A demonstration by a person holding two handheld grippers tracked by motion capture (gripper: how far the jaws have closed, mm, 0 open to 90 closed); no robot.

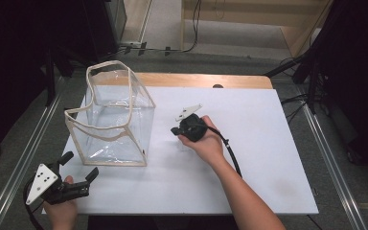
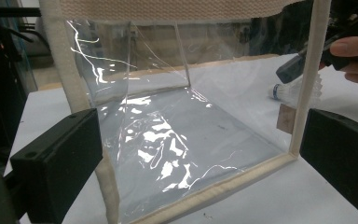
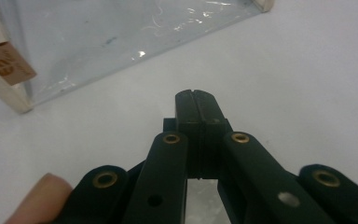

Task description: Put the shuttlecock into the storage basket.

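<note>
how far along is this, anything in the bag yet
Nothing looks done: the clear plastic bag with cream fabric trim stands open and empty. In hand: the shut right claw hovers by a white shuttlecock on the white table; the left claw is open. Left, probably: bagging the shuttlecock.

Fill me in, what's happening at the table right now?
A person holds a tool in each hand over a white table. The left tool, jaws open, faces a clear plastic bag with cream fabric trim. The right tool, jaws shut, sits beside the bag near a white shuttlecock.
</note>
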